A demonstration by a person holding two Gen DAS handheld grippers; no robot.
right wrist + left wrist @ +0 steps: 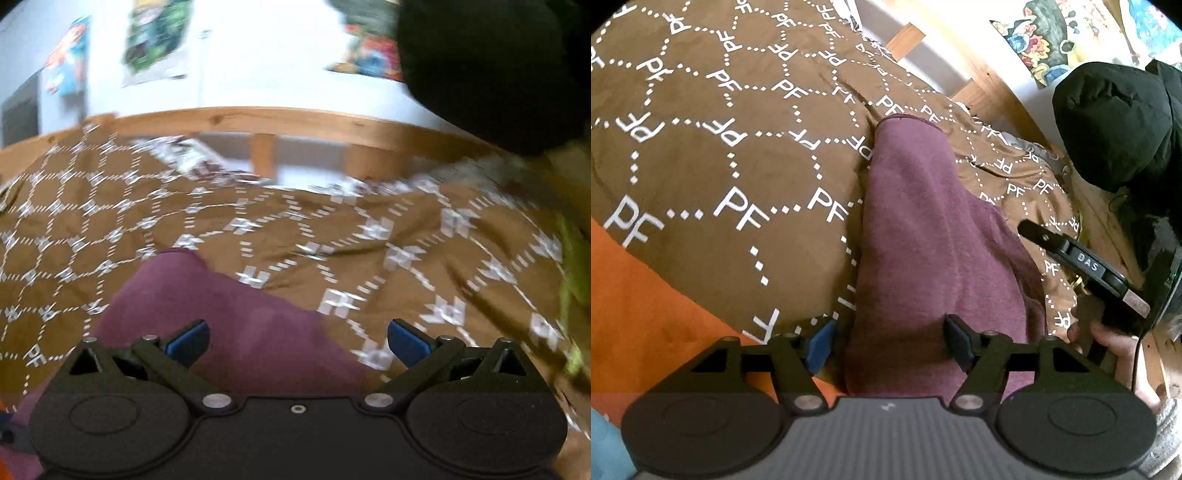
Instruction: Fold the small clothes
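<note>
One cloth: a small purple cloth point(923, 229) lay on the brown bed cover point(713, 147) with white "PF" letters. It made a long strip, with its far end lying flat on the cover.

Left gripper point(892, 341): its jaws were wide open, one on each side of the near end of the purple cloth. It held nothing.

Right gripper point(297, 341): its jaws were wide open too and held nothing. The purple cloth point(221, 314) lay under its left finger, and the brown cover point(406, 240) lay under the other one. This view was blurry.

Done so far: the cloth looked folded into a narrow strip, but I could not tell how many times.

Left to do: it likely still needed one more fold, end to end, to make a small neat pile.

Other things: a wooden bed rail point(277, 118) and a black puffy jacket point(1119, 122) were behind the bed cover.
</note>
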